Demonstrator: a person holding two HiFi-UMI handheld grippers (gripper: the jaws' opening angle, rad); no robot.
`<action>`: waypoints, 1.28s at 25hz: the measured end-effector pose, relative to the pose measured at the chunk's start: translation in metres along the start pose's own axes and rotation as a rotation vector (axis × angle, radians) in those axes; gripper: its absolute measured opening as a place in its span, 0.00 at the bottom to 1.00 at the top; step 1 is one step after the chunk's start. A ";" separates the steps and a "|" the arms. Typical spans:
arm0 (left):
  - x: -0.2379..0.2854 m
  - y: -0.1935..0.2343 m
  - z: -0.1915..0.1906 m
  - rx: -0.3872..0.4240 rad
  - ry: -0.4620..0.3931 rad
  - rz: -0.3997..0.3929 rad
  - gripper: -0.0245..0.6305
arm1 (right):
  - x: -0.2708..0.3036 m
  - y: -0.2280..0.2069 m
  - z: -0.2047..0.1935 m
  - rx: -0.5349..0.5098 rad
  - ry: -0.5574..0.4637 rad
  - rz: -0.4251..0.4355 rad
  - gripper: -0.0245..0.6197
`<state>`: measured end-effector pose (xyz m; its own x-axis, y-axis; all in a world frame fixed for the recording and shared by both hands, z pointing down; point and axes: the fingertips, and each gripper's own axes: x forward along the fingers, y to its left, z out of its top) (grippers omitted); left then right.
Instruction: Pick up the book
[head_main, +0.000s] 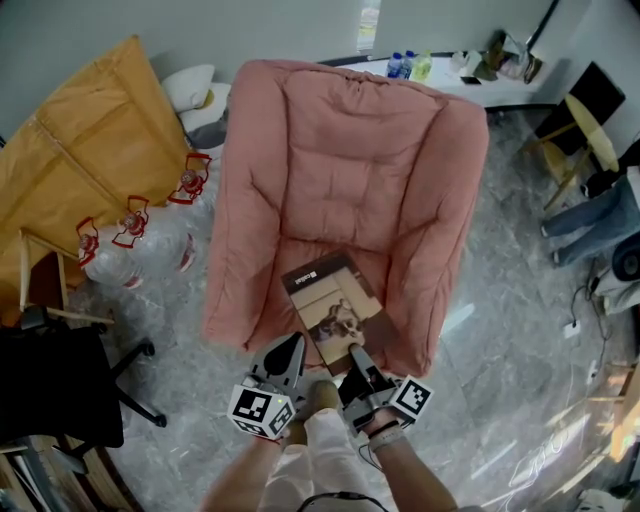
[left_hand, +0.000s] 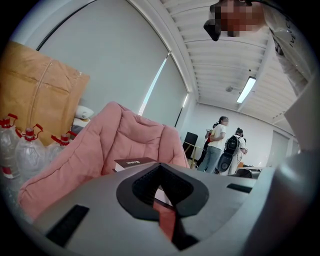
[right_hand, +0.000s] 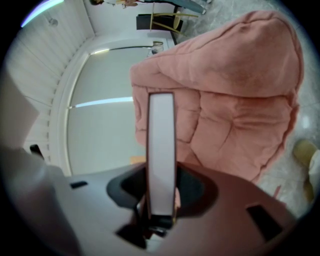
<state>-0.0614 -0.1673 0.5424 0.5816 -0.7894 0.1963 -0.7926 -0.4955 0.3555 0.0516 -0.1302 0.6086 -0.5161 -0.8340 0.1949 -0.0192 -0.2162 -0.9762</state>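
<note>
A brown-covered book (head_main: 335, 305) hangs just above the front of the pink beanbag chair (head_main: 350, 160). My right gripper (head_main: 355, 350) is shut on its near edge. In the right gripper view the book's white page edge (right_hand: 161, 150) stands upright between the jaws of the right gripper (right_hand: 161, 210), with the pink cushion (right_hand: 235, 110) behind. My left gripper (head_main: 292, 345) sits just left of the book's near corner, its dark fingers together and nothing between them. From the left gripper (left_hand: 162, 200) the book (left_hand: 131, 163) shows slightly ahead, in front of the pink chair (left_hand: 110, 140).
Large water bottles with red caps (head_main: 130, 235) and a cardboard sheet (head_main: 90, 150) stand left of the chair. A black office chair (head_main: 50, 385) is at the near left. A table with bottles (head_main: 440, 70) and a wooden chair (head_main: 575, 140) stand behind. People (left_hand: 217, 142) stand far off.
</note>
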 end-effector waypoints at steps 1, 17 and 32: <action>0.000 0.000 0.001 0.000 -0.001 -0.001 0.07 | 0.000 0.001 0.000 -0.003 0.001 0.001 0.28; -0.006 -0.006 0.016 0.008 -0.006 -0.017 0.07 | -0.004 0.023 -0.005 -0.016 -0.001 0.035 0.28; -0.010 -0.018 0.029 0.009 -0.013 -0.032 0.07 | -0.012 0.040 -0.008 -0.021 0.014 0.054 0.28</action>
<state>-0.0585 -0.1612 0.5080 0.6038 -0.7781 0.1728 -0.7755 -0.5234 0.3529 0.0504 -0.1244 0.5666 -0.5286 -0.8371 0.1411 -0.0095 -0.1604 -0.9870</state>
